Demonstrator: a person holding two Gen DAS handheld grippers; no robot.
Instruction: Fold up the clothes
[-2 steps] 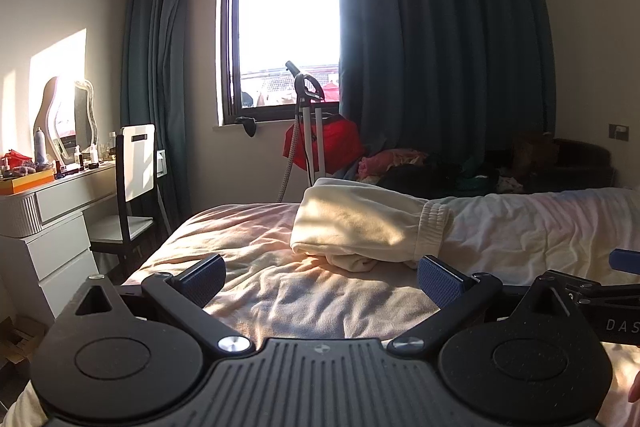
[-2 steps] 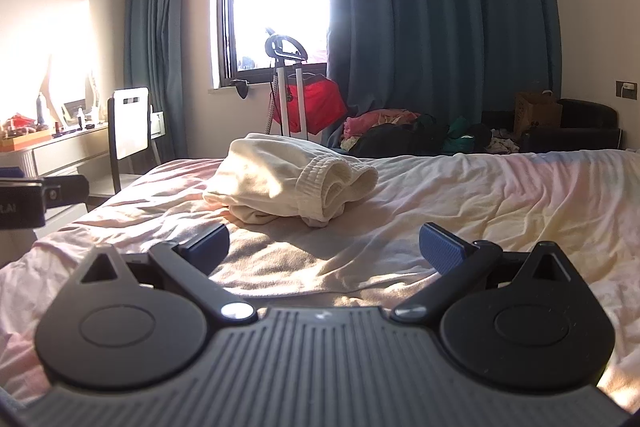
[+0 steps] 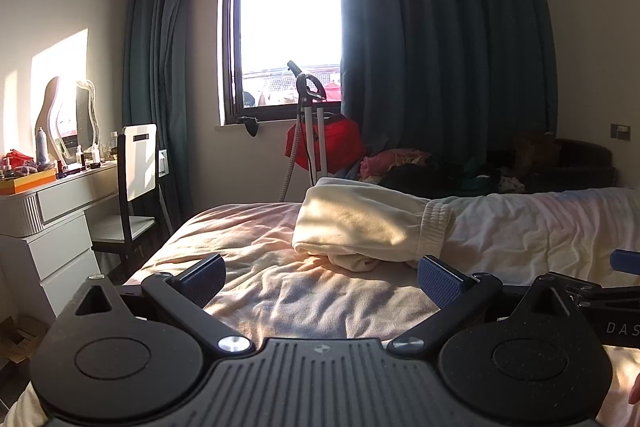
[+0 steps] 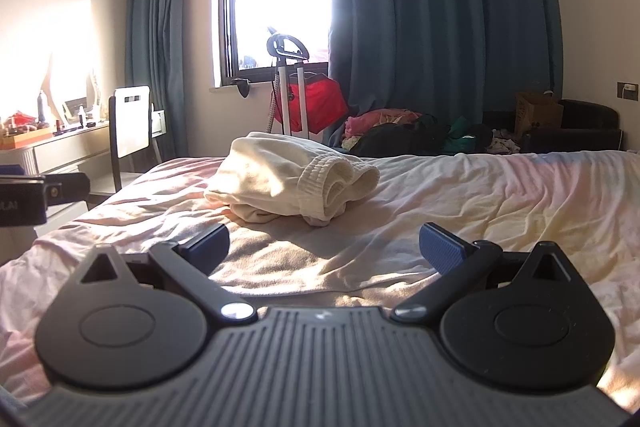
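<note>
Left gripper (image 3: 320, 277) and right gripper (image 4: 324, 249) both spread wide, holding nothing, low over the bed (image 4: 480, 195). Cream garment (image 4: 288, 183) lay folded (ribbed cuff showing) at 12 o'clock, apart from both.

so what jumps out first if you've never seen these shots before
The blazing window between dark teal curtains on the far wall grabs the eye first. Next is the cream garment bunched in a sunlit heap on the rumpled bed. The left gripper and right gripper fill each foreground, both open and empty.
</note>
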